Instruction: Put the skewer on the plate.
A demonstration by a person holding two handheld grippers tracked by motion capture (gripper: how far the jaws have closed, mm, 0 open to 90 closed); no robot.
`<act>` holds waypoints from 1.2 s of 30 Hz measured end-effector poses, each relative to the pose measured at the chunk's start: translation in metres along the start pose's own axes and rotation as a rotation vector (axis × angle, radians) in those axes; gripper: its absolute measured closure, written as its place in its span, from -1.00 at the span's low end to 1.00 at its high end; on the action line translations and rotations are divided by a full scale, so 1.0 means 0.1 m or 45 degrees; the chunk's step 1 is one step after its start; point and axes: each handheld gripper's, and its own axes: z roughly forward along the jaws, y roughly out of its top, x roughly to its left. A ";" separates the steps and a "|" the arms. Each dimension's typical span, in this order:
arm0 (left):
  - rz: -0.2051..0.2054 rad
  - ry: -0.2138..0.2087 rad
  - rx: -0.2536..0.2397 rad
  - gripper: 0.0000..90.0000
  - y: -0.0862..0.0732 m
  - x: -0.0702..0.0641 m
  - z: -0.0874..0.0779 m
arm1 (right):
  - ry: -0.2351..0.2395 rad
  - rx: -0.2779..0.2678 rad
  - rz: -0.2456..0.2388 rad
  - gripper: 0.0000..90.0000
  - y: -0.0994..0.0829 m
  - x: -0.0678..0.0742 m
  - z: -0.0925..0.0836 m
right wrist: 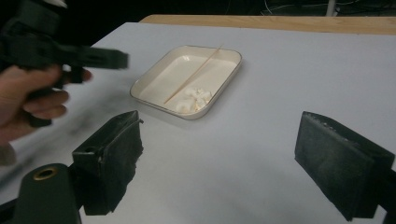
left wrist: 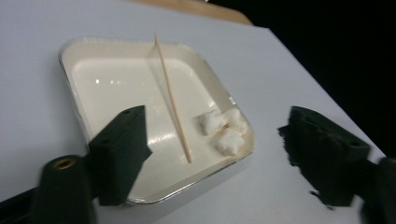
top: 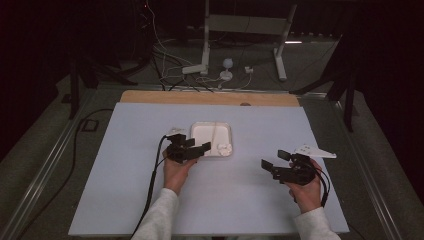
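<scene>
A square white dish (top: 200, 130) (left wrist: 84, 51) (right wrist: 154, 77) lies mid-table. In it lie a thin wooden stick (left wrist: 172, 98) (right wrist: 196, 74) (top: 214, 132) and three small white marshmallow-like lumps (left wrist: 224, 128) (right wrist: 194, 99) (top: 224, 148) in the near right corner. My left gripper (top: 192, 146) (left wrist: 215, 154) is open, jaws wide, hovering at the dish's near left edge with nothing between them. It also appears blurred at the left of the right gripper view (right wrist: 100, 58). My right gripper (top: 275, 160) (right wrist: 219, 158) is open over bare table, well right of the dish.
The pale blue tabletop (top: 225, 195) ends in a wooden strip (top: 210, 97) at the back. Behind it stand a white frame (top: 245, 30) and cables (top: 165, 60) on the floor. Dark surroundings flank the table.
</scene>
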 end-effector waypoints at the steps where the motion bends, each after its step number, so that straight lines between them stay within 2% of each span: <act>1: 0.030 -0.005 -0.019 -0.61 0.02 -0.01 -0.08 | 0.002 -0.001 0.000 -0.68 -0.01 0.00 -0.01; 4: 0.109 -0.012 -0.054 -0.72 0.05 -0.04 -0.28 | 0.007 0.000 -0.004 -0.69 -0.04 -0.01 -0.02; 6: 0.141 -0.026 -0.079 -0.80 0.07 -0.05 -0.41 | 0.015 0.003 -0.010 -0.69 -0.06 -0.01 -0.02; 9: 0.187 -0.018 -0.103 -0.94 0.06 -0.04 -0.58 | 0.026 0.006 -0.020 -0.72 -0.10 -0.01 -0.02; 12: 0.247 -0.012 -0.118 -0.97 0.01 -0.02 -0.75 | 0.058 -0.007 -0.041 -0.75 -0.14 0.00 -0.04; 15: 0.313 0.022 -0.146 -0.99 -0.07 0.01 -0.92 | 0.079 -0.012 -0.063 -0.80 -0.19 0.00 -0.05; 19: 0.375 0.065 -0.217 -0.99 -0.17 0.10 -1.12 | 0.053 0.003 -0.078 -0.86 -0.26 -0.02 -0.07; 23: 0.382 0.091 -0.266 -0.99 -0.25 0.21 -1.27 | 0.033 0.002 -0.092 -0.93 -0.31 -0.05 -0.11; 29: 0.411 0.168 -0.298 -0.99 -0.39 0.28 -1.46 | 0.007 -0.027 -0.140 -0.97 -0.34 -0.06 -0.15; 36: 0.387 0.248 -0.314 -0.99 -0.53 0.38 -1.61 | -0.032 -0.070 -0.194 -1.00 -0.39 -0.06 -0.20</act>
